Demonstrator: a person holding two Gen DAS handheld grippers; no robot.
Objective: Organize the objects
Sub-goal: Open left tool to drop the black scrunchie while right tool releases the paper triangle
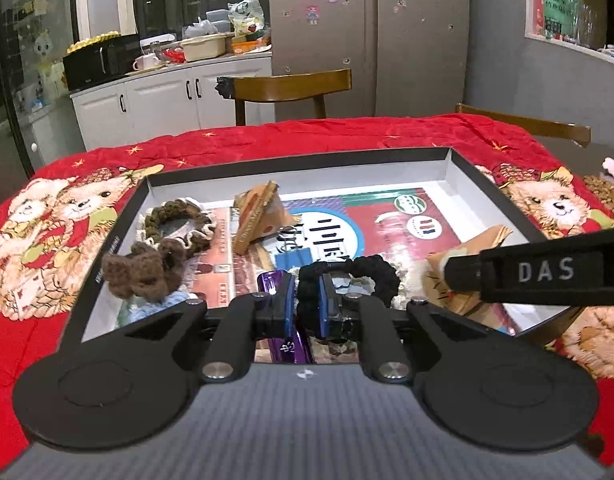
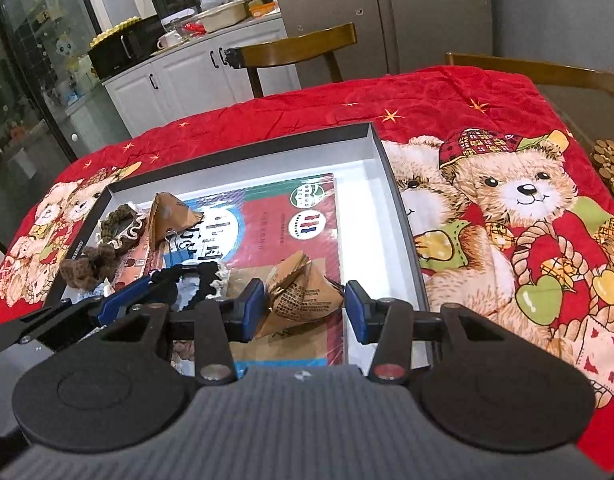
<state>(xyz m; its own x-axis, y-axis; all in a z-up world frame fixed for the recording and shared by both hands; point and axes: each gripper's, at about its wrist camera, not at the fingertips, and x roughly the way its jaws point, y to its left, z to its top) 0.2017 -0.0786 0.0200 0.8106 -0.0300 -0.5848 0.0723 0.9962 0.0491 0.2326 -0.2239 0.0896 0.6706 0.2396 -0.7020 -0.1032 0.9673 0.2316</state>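
Observation:
A shallow black box lid with a white inside (image 1: 463, 176) (image 2: 381, 160) lies on the red bear tablecloth. My left gripper (image 1: 308, 304) is shut on a black crocheted scrunchie (image 1: 371, 270), also seen in the right wrist view (image 2: 205, 274), low inside the box. My right gripper (image 2: 305, 308) is open, its blue pads on either side of a tan pyramid snack packet (image 2: 303, 294), which shows in the left wrist view (image 1: 455, 264). A second tan packet (image 1: 257, 210) (image 2: 169, 216), a brown-and-white scrunchie (image 1: 177, 220) (image 2: 121, 224) and a brown crochet bow (image 1: 141, 272) (image 2: 87, 266) lie at the box's left.
A purple bar (image 1: 283, 344) lies under my left gripper. A printed red-and-blue sheet (image 2: 275, 224) lines the box. Wooden chairs (image 1: 291, 86) (image 2: 539, 74) stand behind the table. A woven coaster (image 2: 611, 168) lies at the right edge. Kitchen cabinets (image 1: 159, 100) stand beyond.

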